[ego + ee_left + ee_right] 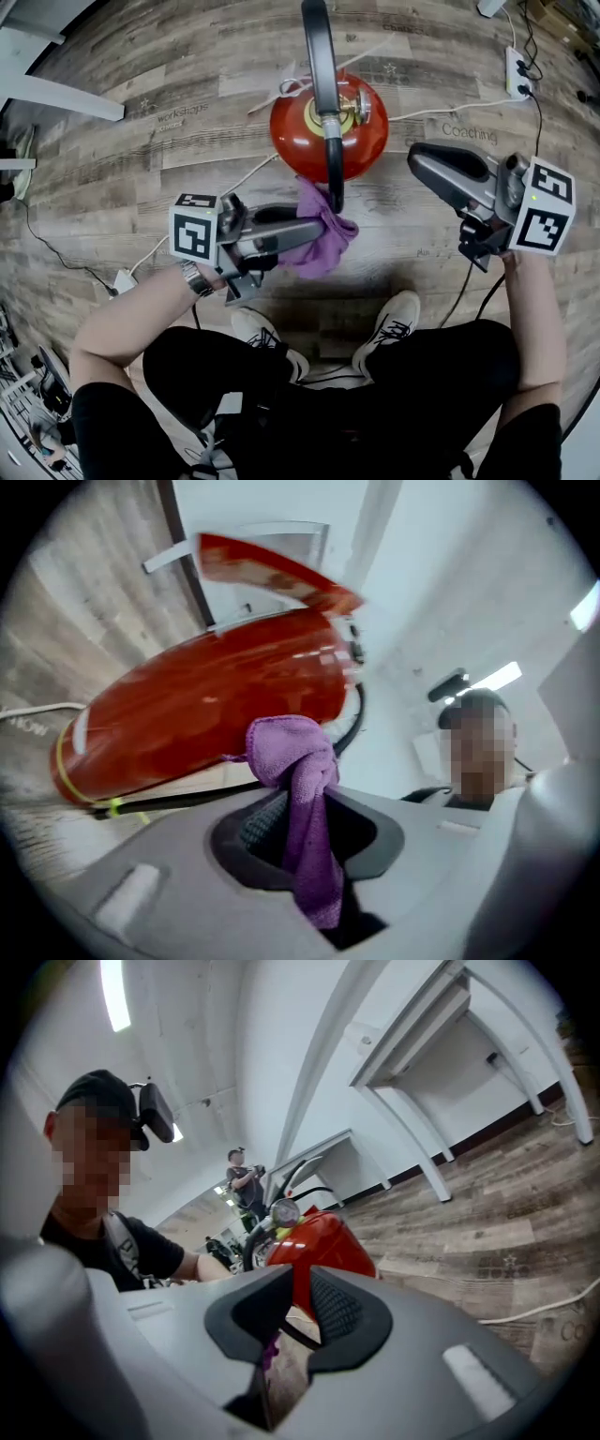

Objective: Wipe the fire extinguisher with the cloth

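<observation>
Wood-plank floor (141,112), open workroom. Left gripper (305,232) clamped on purple cloth (292,754), bunched just beside red fire extinguisher (295,131), at its 6 o'clock. Right gripper (298,1312) empty, jaws narrowly apart, at 3 o'clock. Extinguisher stood upright, long axis vertical, handle (319,56) uppermost. Likely heavy, rigid, slick-shelled; handle safest hold. Cloth soft, limp.

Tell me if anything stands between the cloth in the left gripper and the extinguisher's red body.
No separate thing does. The left gripper holds the cloth close to the fire extinguisher; only its own black hose hangs down that near side, next to the cloth.
</observation>
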Demonstrator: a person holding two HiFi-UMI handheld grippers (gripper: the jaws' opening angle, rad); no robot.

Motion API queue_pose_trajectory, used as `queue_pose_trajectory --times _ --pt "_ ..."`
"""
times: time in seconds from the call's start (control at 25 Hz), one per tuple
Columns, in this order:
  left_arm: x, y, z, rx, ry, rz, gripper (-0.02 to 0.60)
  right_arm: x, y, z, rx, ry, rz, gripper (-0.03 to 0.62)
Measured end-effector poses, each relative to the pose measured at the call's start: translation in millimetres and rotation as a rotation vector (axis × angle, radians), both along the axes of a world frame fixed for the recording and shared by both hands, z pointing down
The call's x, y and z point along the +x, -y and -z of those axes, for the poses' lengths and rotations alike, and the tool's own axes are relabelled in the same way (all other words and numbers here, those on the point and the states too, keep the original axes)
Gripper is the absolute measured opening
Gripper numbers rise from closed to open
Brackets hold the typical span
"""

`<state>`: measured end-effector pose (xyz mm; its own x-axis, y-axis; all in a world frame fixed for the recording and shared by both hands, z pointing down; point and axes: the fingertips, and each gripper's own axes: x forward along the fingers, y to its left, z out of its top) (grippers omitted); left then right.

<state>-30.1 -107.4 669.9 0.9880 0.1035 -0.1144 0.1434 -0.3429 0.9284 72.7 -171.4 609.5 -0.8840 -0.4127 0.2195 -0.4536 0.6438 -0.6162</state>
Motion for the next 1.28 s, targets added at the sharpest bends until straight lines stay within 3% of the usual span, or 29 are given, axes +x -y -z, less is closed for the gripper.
queue_pose_trajectory --times 0.16,0.24,0.4,0.48,0.64,0.68,0.8,0.96,1.08,1.2,1.28 --pt "-12.0 -5.9 124.9 0.118 -0.277 0.011 0.075 -27.6 -26.3 43.7 0.073 0.133 0.215 0.083" --pt "-13.7 4.1 159.7 0.203 -0.316 0.077 0.075 -37.4 -34.1 70.2 0.115 0.207 0.27 0.102" --pt "-1.0 27.5 175.7 0.36 -0.192 0.171 0.077 -57.9 -38.4 104.7 0.156 0.288 0.283 0.207" --pt "7.0 32.8 182.2 0.381 -0.184 0.182 0.078 -68.9 -41.5 110.0 0.155 0.275 0.29 0.258" --pt "18.5 39.4 180.9 0.467 -0.129 0.232 0.08 -88.7 -51.9 109.6 0.164 0.217 0.319 0.289" --pt "20.4 39.5 179.2 0.489 -0.121 0.239 0.081 -92.0 -51.7 106.6 0.176 0.185 0.311 0.286" --pt "24.0 37.0 176.2 0.472 -0.147 0.228 0.084 -93.9 -43.2 96.0 0.235 0.092 0.266 0.163" --pt "18.5 36.6 176.1 0.469 -0.164 0.234 0.096 -87.4 -43.0 94.7 0.267 0.075 0.277 0.062" --pt "8.8 39.4 175.6 0.515 -0.152 0.26 0.101 -67.0 -32.9 98.1 0.27 0.092 0.227 0.048" --pt "-0.9 42.0 167.5 0.499 -0.142 0.268 0.1 -31.3 -10.5 103.1 0.246 0.145 0.116 0.043" --pt "-0.4 34.8 162.2 0.519 -0.122 0.231 0.059 -8.5 6.5 110.2 0.251 0.162 0.058 0.043"
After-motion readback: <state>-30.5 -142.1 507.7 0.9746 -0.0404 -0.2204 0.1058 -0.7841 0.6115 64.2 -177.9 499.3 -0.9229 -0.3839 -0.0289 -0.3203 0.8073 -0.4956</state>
